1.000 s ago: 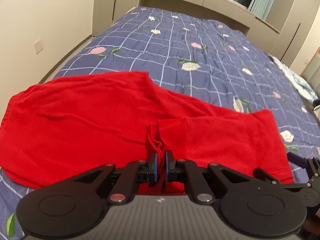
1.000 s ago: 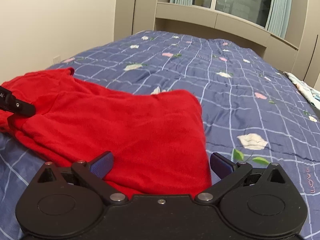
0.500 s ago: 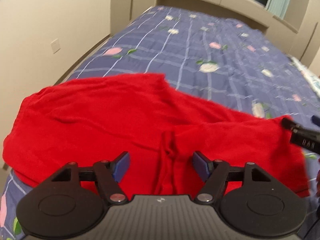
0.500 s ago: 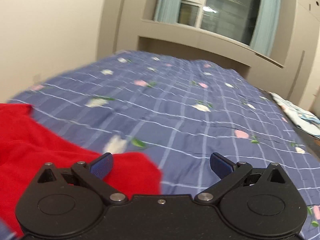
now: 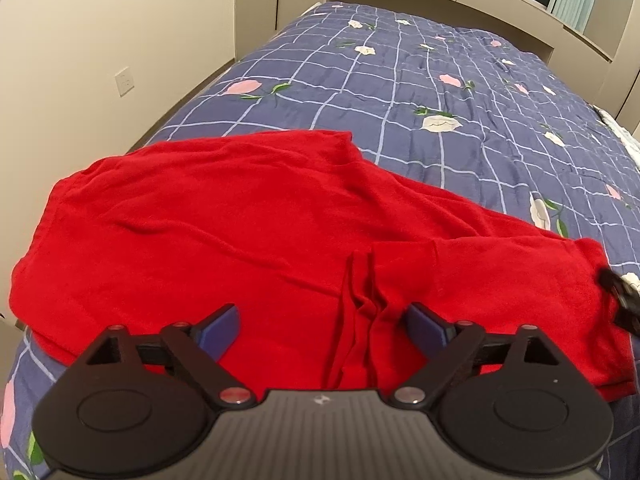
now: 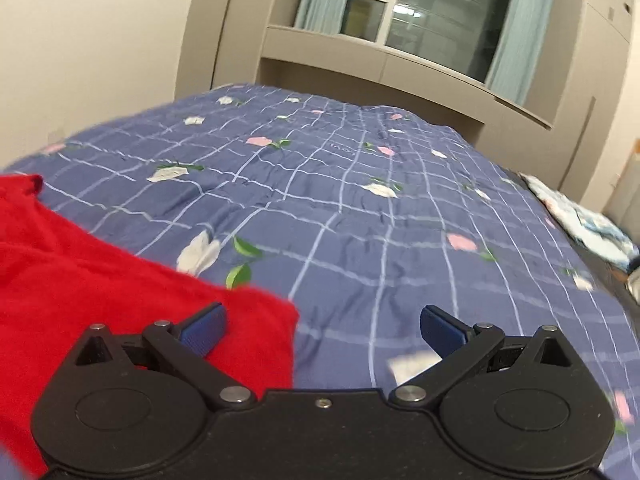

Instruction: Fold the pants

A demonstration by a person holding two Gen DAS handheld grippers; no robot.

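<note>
While the left gripper's jaws are opening, the scene reads near to far like this:

Left gripper (image 5: 320,330): jaws spreading wide over the near edge of the cloth; the blue pads press on nothing, though a bunched ridge lies between them, so the fabric is free.

Drawstring ridge (image 5: 356,320): a pinched-up pleat with a cord, nearest the left gripper, just inside its right pad; I judge it stands up because it was gathered there for the fold.

Right gripper (image 6: 322,328): jaws wide apart and empty, its left pad over the near right corner of the cloth, its right pad over bare quilt; seemingly pulled aside to leave the fold alone.

Red pants (image 5: 248,232): lying on the near left part of the bed, laid over on themselves in a broad band running left to right, with soft wrinkles; at least one more fold looks needed.

Quilt (image 6: 360,216): blue, checked with flowers, reaching far and right of the pants; a flat, roomy surface for folding.

Pale bundle (image 6: 588,224): at the far right edge of the bed, well apart from the pants.

Window (image 6: 436,20): farthest, dark behind curtains.
</note>
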